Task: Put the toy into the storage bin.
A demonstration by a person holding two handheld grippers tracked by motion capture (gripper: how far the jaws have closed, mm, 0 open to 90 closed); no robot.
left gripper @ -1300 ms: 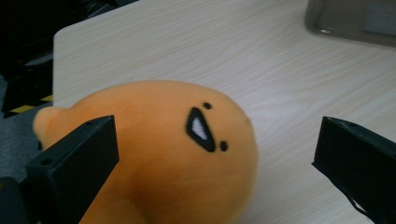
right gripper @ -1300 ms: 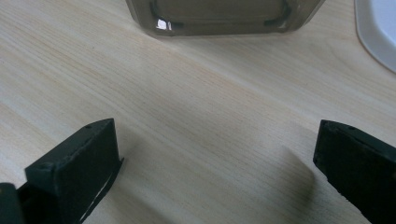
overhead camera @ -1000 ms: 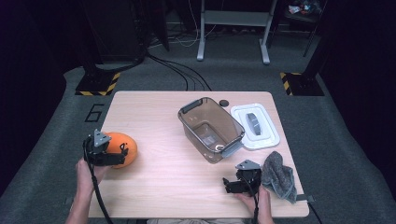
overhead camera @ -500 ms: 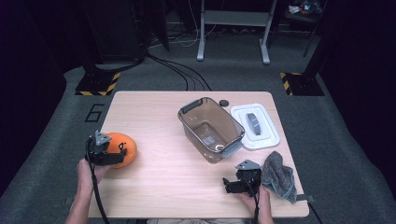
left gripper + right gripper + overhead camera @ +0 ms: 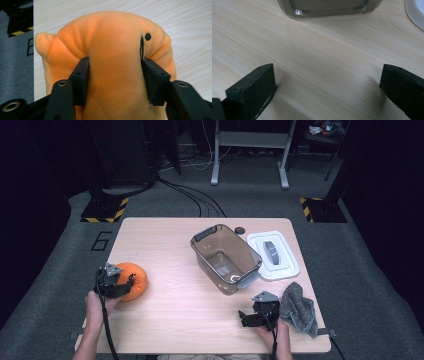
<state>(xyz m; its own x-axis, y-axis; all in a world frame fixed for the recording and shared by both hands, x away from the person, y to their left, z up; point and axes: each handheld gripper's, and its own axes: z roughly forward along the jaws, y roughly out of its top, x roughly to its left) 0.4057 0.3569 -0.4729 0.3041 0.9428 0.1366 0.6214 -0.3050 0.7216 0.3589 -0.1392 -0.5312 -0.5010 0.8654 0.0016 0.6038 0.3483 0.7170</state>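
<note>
At nine o'clock on the worktop [image 5: 165, 240], close to its left edge, lies the orange plush toy [image 5: 132, 280]. The left claw [image 5: 122, 284] is clenched around its middle, the two black jaws pressing into the soft sides. In the left gripper view the plush toy [image 5: 112, 50] runs with its long axis away from the claw, and a small nub sticks out toward ten o'clock; a black dot and a stitched line sit at one o'clock. Bare wood stretches from the toy toward three o'clock up to the brown clear bin [image 5: 225, 257], which stands open near the centre, its long axis from eleven to five o'clock. At three o'clock of the bin lies the white lid [image 5: 274, 256], near the right edge. At five o'clock the right claw [image 5: 246, 318] rests spread wide on bare wood, gripping nothing, a grey cloth [image 5: 299, 307] just beside it.
</note>
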